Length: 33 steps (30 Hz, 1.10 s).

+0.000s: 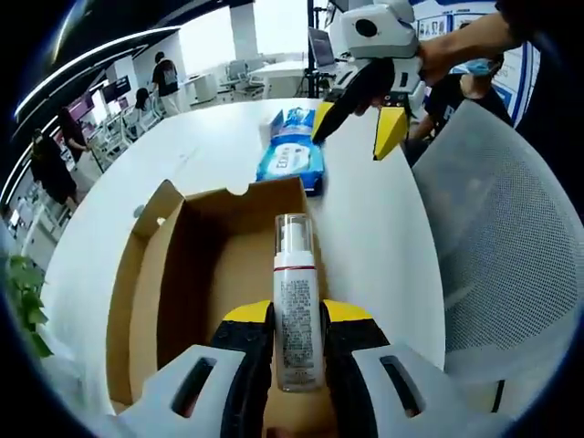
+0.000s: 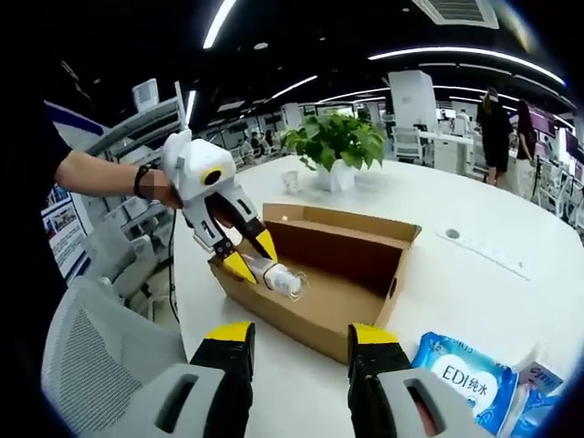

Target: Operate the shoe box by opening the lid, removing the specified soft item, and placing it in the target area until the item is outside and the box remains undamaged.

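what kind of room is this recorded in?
Looks like an open-plan office: rows of desks with monitors, a mesh office chair at the white table, strip ceiling lights, and a potted plant.

"EDI" on blue wipes pack (image 2: 467, 380)

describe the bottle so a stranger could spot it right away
On the white table stands an open cardboard shoe box. Over it the left claw grips a slim white foam pump bottle with a clear cap, the only upright cylinder there.
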Tool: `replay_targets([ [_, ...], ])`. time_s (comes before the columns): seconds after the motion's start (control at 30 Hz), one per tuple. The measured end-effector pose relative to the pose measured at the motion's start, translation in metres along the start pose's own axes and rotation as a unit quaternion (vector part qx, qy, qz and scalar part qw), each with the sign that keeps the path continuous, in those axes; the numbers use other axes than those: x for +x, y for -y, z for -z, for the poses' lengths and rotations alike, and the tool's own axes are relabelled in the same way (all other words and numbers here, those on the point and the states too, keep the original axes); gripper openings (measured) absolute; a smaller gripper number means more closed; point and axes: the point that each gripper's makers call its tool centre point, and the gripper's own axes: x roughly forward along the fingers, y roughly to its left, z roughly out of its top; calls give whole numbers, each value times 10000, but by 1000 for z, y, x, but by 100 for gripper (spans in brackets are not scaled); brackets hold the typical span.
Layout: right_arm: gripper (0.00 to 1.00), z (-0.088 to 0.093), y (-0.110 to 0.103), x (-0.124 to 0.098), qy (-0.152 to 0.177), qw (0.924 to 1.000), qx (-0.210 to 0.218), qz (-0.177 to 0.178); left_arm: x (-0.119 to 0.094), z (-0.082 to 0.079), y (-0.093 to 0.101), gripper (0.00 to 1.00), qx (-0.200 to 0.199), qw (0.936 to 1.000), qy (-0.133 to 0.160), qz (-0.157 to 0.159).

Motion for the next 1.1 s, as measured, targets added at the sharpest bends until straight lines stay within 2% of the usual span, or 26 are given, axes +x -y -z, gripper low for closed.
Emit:
replay_targets([
  [0.17, 38, -6, -1, 0, 60, 10000, -56, -55, 2, -8, 8, 19, 177, 9998, 36, 100],
  [0.3, 38, -7, -4, 0, 62, 9999, -89, -112, 2, -19, 16, 19, 101, 9993, 218, 286],
  [0.63, 37, -10, -18, 0, 115, 9988, -98, -475, -1, -46, 36, 19, 252, 9966, 522, 584],
  [0.93, 34, -8, -34, -2, 23, 9959, -238, -875, -3, -60, 51, 19, 374, 9934, 665, 856],
  [1.1, 25, -4, -55, -7, -50, 9899, -376, -1368, -9, -67, 64, 19, 344, 9890, 828, 1175],
])
